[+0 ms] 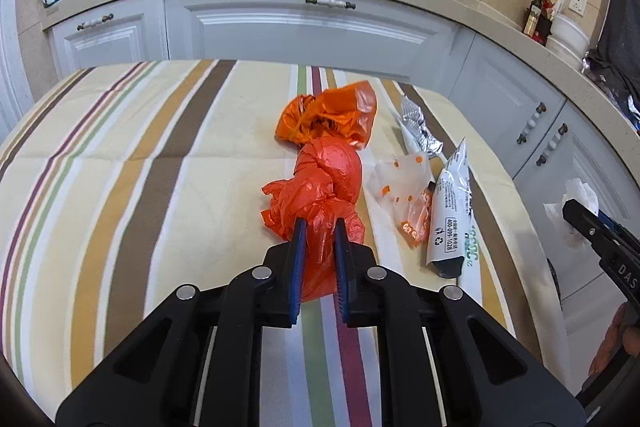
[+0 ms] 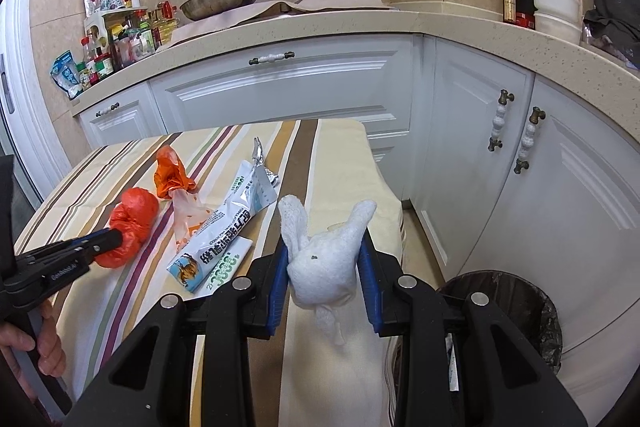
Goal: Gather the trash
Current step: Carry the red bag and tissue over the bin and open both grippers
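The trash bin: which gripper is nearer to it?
Right. The right gripper, holding a tissue, is just beside the bin; the left gripper grips an orange bag over the table.

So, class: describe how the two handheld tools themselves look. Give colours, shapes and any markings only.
Both tools are black plastic with angular linkage arms with cut-outs, joined by round silver pivot pins. The left tool and right tool each end in two flat blue pads. White lettering runs along each body's side. A bare hand grips the left tool's handle.
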A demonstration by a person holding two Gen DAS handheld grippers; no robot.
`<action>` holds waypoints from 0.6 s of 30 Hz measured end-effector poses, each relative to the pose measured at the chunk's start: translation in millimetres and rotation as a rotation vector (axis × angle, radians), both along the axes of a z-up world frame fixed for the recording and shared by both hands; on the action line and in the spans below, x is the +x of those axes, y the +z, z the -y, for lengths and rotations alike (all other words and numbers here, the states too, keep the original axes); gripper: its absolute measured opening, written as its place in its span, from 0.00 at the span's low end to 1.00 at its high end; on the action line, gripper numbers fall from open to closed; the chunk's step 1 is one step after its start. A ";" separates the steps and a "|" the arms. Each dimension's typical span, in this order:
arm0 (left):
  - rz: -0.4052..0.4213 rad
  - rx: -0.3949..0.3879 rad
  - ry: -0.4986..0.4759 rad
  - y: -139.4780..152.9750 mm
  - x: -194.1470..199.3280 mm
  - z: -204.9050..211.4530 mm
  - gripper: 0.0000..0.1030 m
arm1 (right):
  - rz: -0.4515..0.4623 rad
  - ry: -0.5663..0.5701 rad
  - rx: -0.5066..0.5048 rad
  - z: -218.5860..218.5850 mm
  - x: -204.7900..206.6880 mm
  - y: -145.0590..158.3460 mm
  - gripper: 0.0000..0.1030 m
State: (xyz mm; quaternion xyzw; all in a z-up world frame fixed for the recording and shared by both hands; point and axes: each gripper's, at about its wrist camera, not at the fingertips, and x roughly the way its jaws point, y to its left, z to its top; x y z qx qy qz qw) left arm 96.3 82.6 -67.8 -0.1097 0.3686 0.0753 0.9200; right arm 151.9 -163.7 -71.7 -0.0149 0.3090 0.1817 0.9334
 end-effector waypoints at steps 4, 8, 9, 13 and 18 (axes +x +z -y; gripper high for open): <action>0.044 0.014 -0.012 17.1 -12.0 4.1 0.12 | 0.021 -0.008 0.000 3.2 -6.3 4.4 0.32; 0.087 0.015 -0.049 34.1 -19.8 17.7 0.12 | 0.044 -0.022 -0.003 8.8 -13.7 10.3 0.32; 0.095 0.014 -0.058 36.8 -20.7 20.7 0.12 | 0.050 -0.027 -0.004 10.9 -15.8 12.0 0.32; 0.133 0.010 -0.111 50.1 -22.5 41.8 0.12 | 0.077 -0.053 -0.008 22.0 -24.4 19.1 0.32; 0.166 0.006 -0.195 59.9 -20.0 78.5 0.12 | 0.118 -0.105 -0.016 43.7 -36.9 28.5 0.32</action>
